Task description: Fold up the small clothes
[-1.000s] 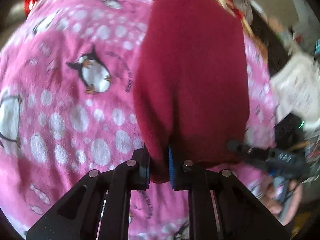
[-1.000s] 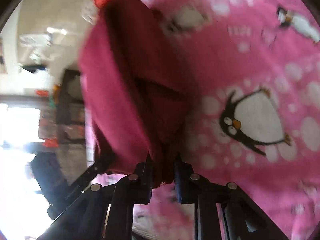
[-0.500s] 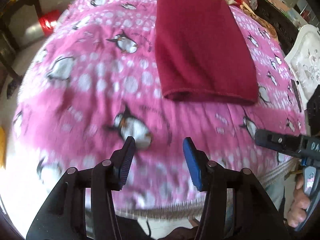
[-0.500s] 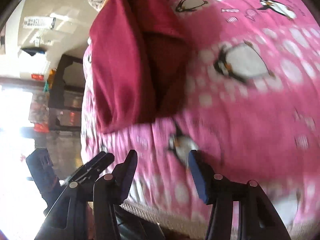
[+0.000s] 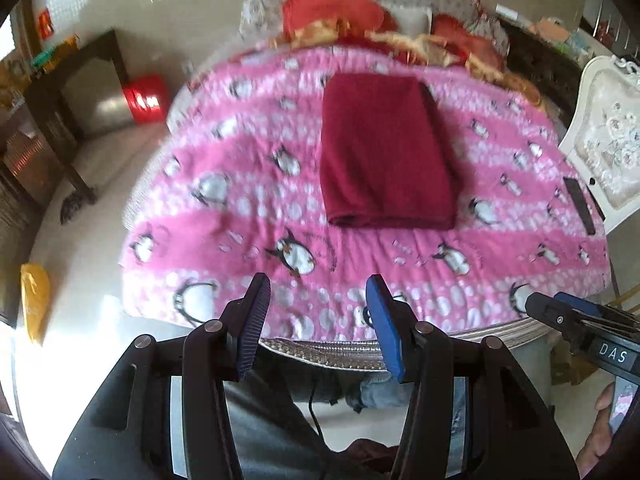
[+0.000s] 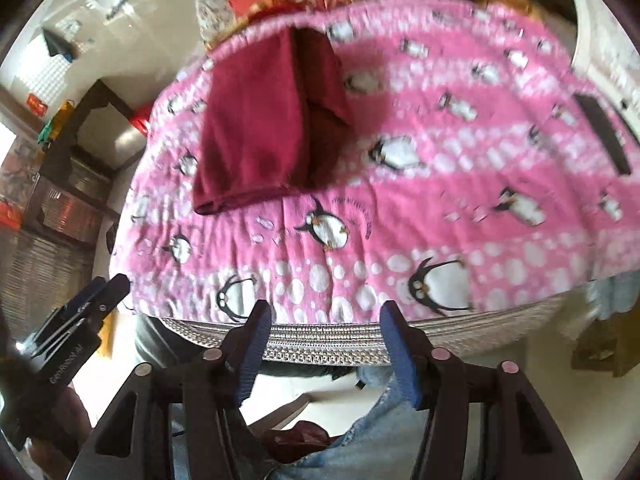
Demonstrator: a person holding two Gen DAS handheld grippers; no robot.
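A folded dark red garment (image 5: pixel 384 152) lies flat on the pink penguin blanket (image 5: pixel 248 216); it also shows in the right wrist view (image 6: pixel 256 128) on the blanket (image 6: pixel 460 152). My left gripper (image 5: pixel 318 324) is open and empty, held back over the near edge of the table, well short of the garment. My right gripper (image 6: pixel 324 356) is open and empty, also back past the table's near edge. The right gripper's tip shows in the left wrist view (image 5: pixel 560 316), and the left gripper's tip in the right wrist view (image 6: pixel 100 300).
A heap of red and patterned cloth (image 5: pixel 360 16) lies at the far end of the table. A white ornate chair (image 5: pixel 604 136) stands at the right, with a dark flat remote-like object (image 5: pixel 580 204) by it. A dark side table (image 5: pixel 80 92) and red box (image 5: pixel 144 98) stand left.
Both grippers let go of the red garment, opened, and pulled back toward me and upward. The garment now lies folded and flat on the blanket.
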